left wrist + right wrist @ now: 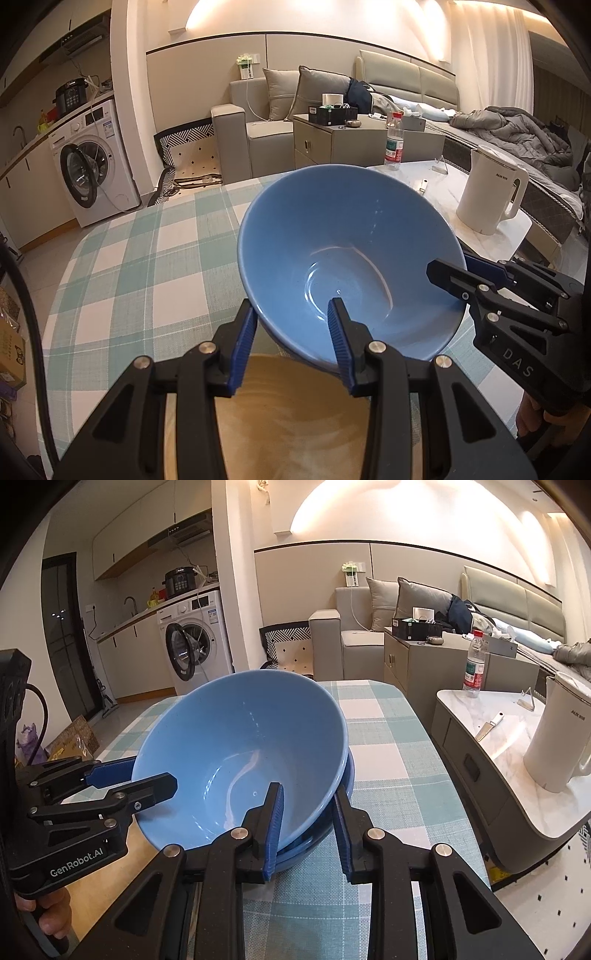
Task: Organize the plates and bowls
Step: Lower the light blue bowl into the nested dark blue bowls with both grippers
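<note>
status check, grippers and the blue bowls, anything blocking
Left gripper and right gripper both clamped on blue bowl rim, opposite sides. Bowl tilted, nested in second one. Checked tablecloth ahead unobstructed.

Left gripper [291, 314] clamped at 6 o'clock rim, right gripper [308, 797] clamped at 3 o'clock, both pitched down.

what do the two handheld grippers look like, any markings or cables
Both are matte black plastic with silver rivets and ribbed blue pads on the fingers. The left gripper reads "GenRobot.AI" in white, with a black cable looping behind it. The right gripper shows "DAS" on its body. Each is held by a bare hand; no sleeve shows.
</note>
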`<state>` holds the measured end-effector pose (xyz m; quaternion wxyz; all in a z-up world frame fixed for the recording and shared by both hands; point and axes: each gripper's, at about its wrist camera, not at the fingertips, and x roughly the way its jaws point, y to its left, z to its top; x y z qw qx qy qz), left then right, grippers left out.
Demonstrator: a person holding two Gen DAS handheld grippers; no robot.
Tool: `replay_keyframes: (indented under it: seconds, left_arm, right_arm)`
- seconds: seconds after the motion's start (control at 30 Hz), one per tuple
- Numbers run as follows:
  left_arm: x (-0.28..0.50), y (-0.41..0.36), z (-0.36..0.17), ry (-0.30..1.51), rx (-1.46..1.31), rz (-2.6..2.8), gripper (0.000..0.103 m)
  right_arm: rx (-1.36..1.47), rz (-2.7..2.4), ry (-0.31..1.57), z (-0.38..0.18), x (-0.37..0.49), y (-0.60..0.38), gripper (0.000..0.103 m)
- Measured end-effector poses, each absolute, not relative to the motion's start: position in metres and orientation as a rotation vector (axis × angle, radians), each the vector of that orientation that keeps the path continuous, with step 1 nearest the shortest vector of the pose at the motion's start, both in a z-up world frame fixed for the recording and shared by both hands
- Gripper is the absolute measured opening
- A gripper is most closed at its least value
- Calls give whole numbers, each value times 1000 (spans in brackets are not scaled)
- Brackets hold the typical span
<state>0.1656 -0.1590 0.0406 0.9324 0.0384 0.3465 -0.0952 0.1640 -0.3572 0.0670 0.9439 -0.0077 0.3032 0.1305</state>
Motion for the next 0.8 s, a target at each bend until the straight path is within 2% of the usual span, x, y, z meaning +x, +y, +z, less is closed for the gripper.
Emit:
replay_keyframes:
  seconds: [0.7, 0.8]
  left_arm:
    - [167, -157, 35, 729, 82, -213, 38]
    - [167, -157, 35, 731, 84, -212, 38]
  right_arm:
    - [-52, 260, 620, 65, 162, -352, 31]
    - [-63, 259, 619, 64, 163, -352, 35]
